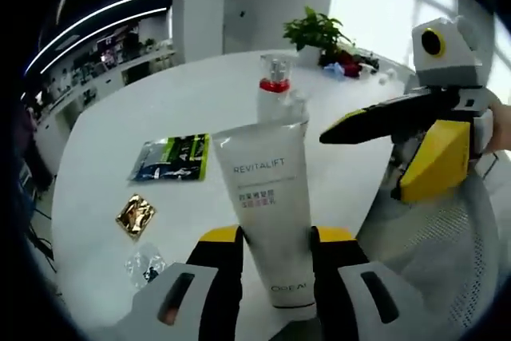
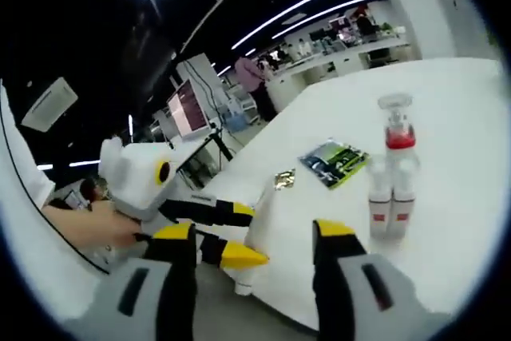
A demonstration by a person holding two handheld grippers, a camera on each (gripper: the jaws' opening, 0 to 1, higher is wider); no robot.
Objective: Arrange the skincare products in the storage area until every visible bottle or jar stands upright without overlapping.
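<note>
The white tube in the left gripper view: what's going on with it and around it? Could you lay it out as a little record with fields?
Tube: white Revitalift tube, cap end down
Holder: left gripper, jaws closed on the tube's lower part
Bottle: clear bottle with red collar, upright on the white table
Other items: green sachet; gold sachet; clear packet
Right gripper: right gripper open, holding nothing
Background: potted plant

tubes: 1 (image 1: 271, 213) | clear bottles: 1 (image 2: 393, 169) | green packets: 1 (image 1: 172, 157) | gold sachets: 1 (image 1: 136, 215) | clear wrappers: showing possibly 1 (image 1: 145, 265)
</note>
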